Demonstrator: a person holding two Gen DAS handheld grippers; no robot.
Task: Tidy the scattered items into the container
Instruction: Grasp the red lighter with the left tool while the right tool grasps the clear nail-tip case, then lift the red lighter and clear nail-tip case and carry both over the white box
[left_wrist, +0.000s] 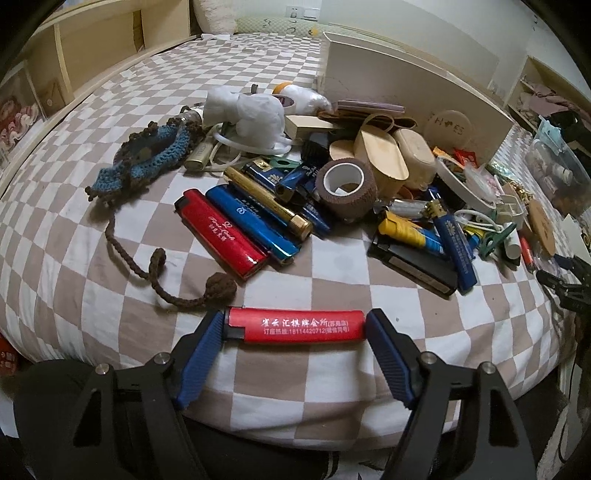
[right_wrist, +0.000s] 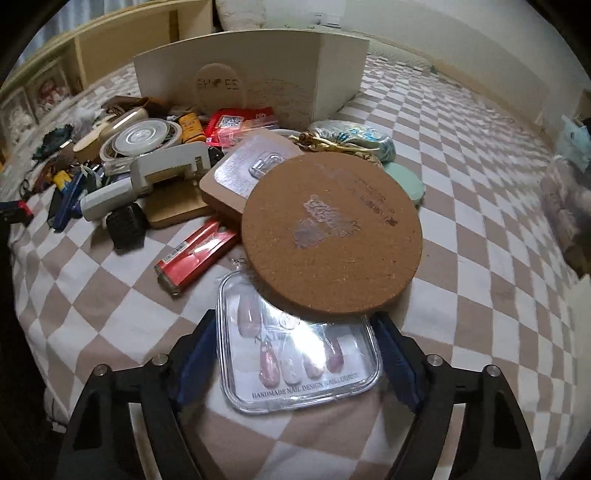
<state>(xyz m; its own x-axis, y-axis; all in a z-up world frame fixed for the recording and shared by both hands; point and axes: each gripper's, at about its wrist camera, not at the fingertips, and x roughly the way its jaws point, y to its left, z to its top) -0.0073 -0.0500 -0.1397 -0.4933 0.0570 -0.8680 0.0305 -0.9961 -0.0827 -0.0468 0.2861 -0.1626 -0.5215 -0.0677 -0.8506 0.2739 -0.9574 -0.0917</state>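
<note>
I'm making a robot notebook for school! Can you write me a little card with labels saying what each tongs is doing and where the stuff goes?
Place: checkered bed cover
Left tongs: shut on the red lighter, gripped end to end
Right tongs: open, fingers either side of the clear nail box
On the nail box: round cork mat overlaps its far edge
Container: white shoe box, behind the pile
Still scattered: lighters, brown tape roll, crochet pouch
</note>
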